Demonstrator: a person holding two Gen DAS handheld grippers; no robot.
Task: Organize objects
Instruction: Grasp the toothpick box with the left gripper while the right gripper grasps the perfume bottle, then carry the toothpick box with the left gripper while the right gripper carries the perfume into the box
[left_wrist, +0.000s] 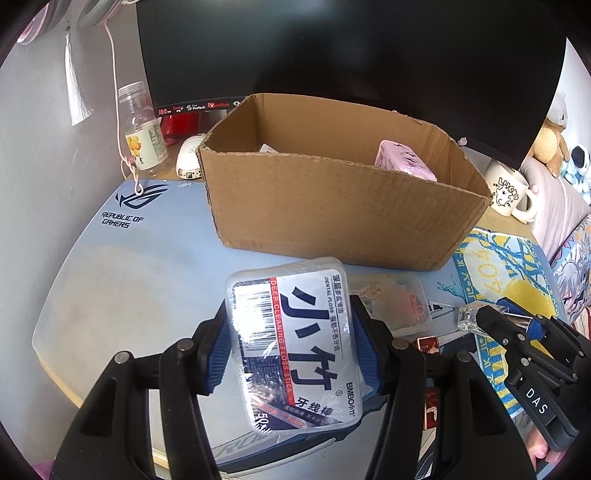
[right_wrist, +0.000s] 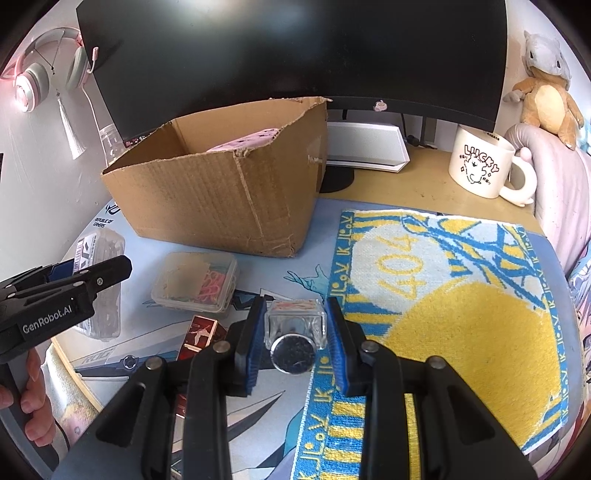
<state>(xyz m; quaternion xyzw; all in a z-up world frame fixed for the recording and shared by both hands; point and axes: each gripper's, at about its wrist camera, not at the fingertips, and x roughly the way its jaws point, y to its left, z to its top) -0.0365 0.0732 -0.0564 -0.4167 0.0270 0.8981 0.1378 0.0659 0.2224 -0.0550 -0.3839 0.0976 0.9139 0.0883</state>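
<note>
Box (left_wrist: 343, 206) holds a pink pack (left_wrist: 404, 162); left gripper (left_wrist: 291, 350) clamps floss (left_wrist: 291, 343), right gripper (right_wrist: 295, 339) clamps bottle (right_wrist: 295, 326); clip case (right_wrist: 195, 282) still out.

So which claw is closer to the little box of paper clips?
Right. The right claw holds a glass bottle just beside the paper clip box; the left claw is further off, holding floss.

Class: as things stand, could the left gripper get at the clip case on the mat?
Probably not yet: the left gripper is already shut on the floss box, though the clip case lies uncovered nearby.
</note>
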